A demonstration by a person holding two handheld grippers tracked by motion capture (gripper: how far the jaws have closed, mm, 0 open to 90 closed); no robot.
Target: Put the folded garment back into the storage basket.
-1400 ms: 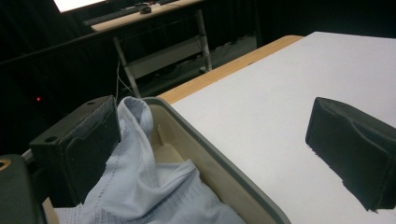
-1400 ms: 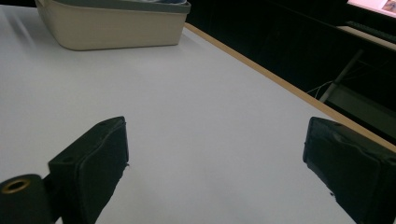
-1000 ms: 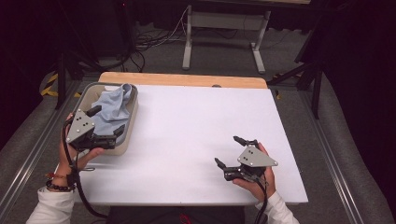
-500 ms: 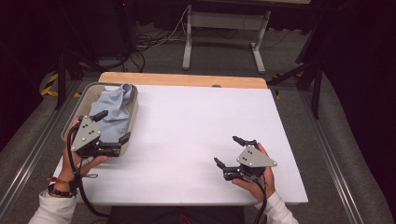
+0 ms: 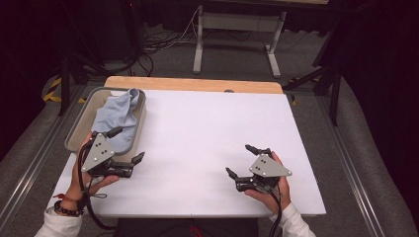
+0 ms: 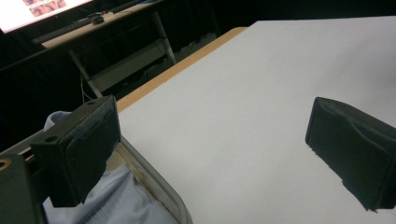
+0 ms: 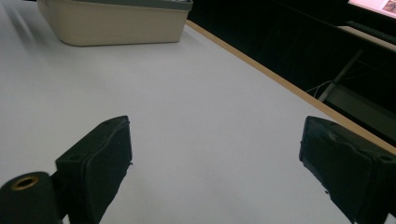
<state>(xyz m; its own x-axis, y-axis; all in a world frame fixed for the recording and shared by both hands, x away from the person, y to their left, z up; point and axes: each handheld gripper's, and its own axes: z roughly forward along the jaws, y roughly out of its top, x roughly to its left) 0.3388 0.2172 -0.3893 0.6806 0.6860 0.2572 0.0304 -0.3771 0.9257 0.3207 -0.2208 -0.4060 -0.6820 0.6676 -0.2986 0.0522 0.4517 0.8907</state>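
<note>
1. Reading the scene for brands, labels or writing: none is legible on the tray, the cloth or either tool; a lit screen is showing at the far edge of both gripper views, its content too blurred to read.
2. Counting: one grey tray (image 5: 74, 129), one light-blue cloth (image 5: 117, 116), one white table (image 5: 207, 133), two grippers.
3. The cloth is lying bunched inside the tray, which is sitting at the far left of the table, its wall showing cream in the right gripper view (image 7: 116, 23).
4. The left gripper (image 5: 126, 145) is hovering at the tray's near right corner, jaws spread wide and grasping nothing; in the left gripper view one jaw is standing over the tray rim (image 6: 154, 182) and the cloth (image 6: 109, 200), the other over bare table.
5. The right gripper (image 5: 242, 160) is sitting at the near right of the table, well apart from the tray, jaws released and empty.
</note>
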